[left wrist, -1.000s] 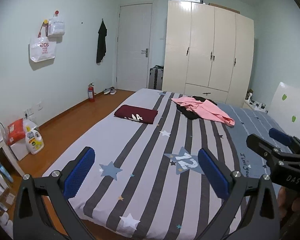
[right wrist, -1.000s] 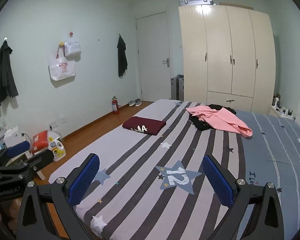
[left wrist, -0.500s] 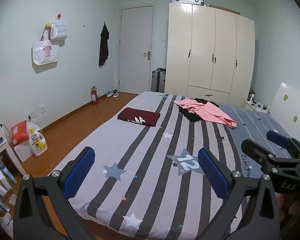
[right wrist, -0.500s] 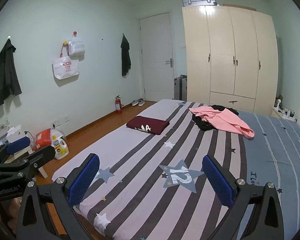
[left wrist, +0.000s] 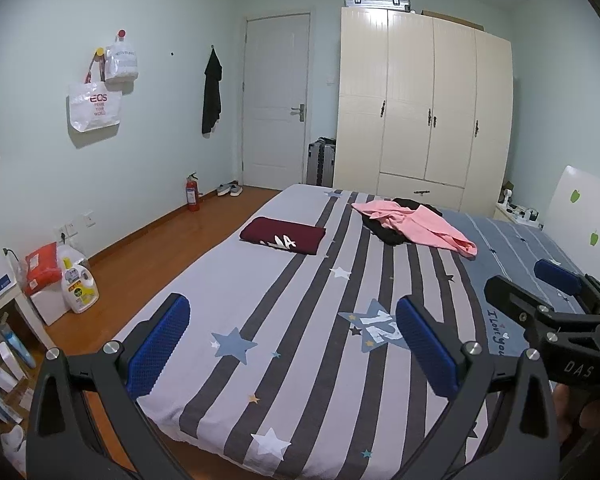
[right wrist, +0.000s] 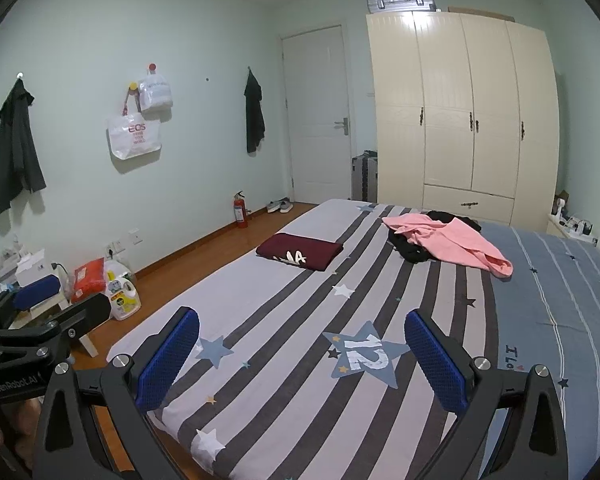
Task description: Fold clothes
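A pink garment (left wrist: 420,226) (right wrist: 456,242) lies crumpled on top of a black garment (left wrist: 384,232) (right wrist: 414,254) at the far middle of the striped bed (left wrist: 300,320) (right wrist: 300,320). A maroon garment (left wrist: 283,235) (right wrist: 299,251), folded into a rectangle, rests to their left. My left gripper (left wrist: 292,344) hovers open above the near end of the bed, nothing between its blue pads. My right gripper (right wrist: 302,354) is also open and empty, and shows at the right edge of the left wrist view (left wrist: 540,284). Both are far from the clothes.
A cream wardrobe (left wrist: 424,108) and a white door (left wrist: 276,100) stand behind the bed. A fire extinguisher (left wrist: 192,194), shoes (left wrist: 229,189), a detergent bottle (left wrist: 78,284) and a red pack (left wrist: 42,266) sit on the wooden floor at left. Bags (left wrist: 96,104) and dark clothes (left wrist: 212,92) hang on the wall.
Both views have drifted slightly to the right and up, so the bed and clothes sit a little lower and further right in frame. Both grippers stayed open and empty.
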